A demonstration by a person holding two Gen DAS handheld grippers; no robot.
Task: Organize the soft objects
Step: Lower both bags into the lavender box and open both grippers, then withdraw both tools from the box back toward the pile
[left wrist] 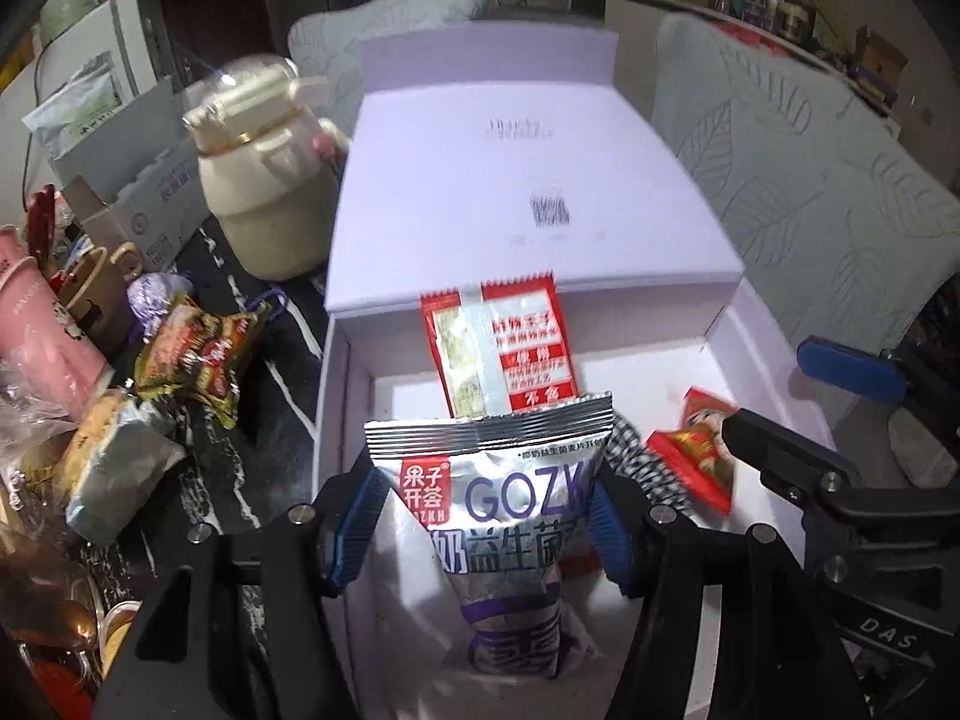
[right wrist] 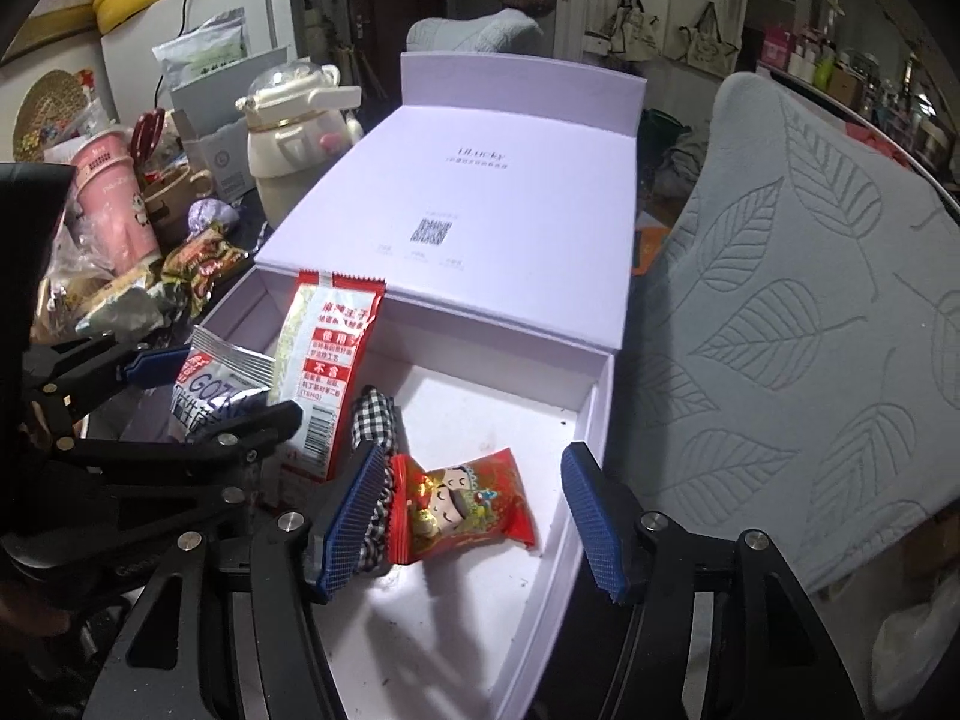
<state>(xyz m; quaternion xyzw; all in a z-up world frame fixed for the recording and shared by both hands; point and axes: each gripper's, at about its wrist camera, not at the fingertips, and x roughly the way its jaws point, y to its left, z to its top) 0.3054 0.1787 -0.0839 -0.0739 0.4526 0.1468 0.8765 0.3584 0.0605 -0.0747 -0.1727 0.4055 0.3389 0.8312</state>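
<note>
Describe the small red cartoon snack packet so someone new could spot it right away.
Find the open white box in front of the leaf-patterned cushion. On its floor, beside the checked cloth, lies the red packet: the only one lying flat, with a cartoon child on it.

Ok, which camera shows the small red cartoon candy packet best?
The right wrist view: the red cartoon packet lies whole and sharp on the box floor. In the left wrist view it sits at the edge, blurred and partly hidden.
</note>
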